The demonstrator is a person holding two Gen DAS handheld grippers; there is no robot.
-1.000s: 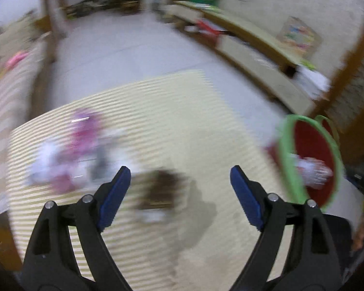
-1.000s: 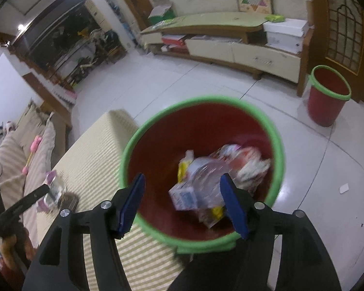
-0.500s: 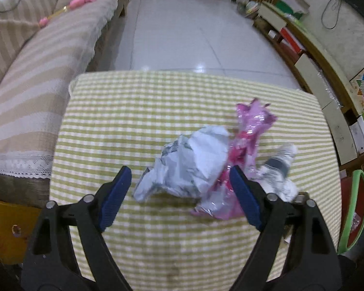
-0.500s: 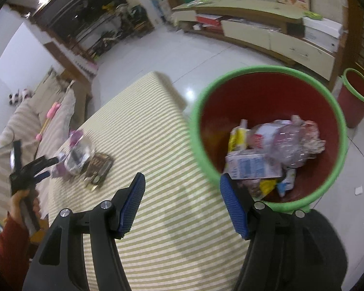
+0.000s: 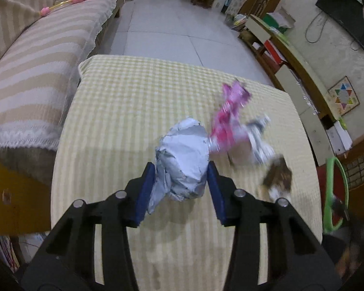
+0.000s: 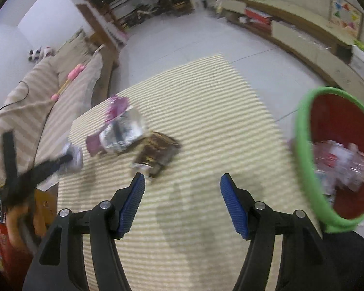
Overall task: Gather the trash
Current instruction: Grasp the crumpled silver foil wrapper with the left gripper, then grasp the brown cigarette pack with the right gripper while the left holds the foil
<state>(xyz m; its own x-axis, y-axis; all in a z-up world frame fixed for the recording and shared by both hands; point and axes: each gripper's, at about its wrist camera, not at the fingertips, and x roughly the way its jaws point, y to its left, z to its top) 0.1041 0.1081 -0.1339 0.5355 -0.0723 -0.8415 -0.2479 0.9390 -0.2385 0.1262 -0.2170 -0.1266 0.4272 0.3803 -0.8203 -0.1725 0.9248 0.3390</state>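
Left wrist view: the left gripper is closing around a crumpled silver-white wrapper on the checked tablecloth — pads apparently touching it; beyond, pink foil and a brown packet remain; the right gripper is opening, empty (bin part-filled, to its right).

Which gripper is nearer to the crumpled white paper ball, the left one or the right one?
Left. The left gripper has the paper ball between its closing fingers; the right gripper hangs open over bare tablecloth, well away from it.
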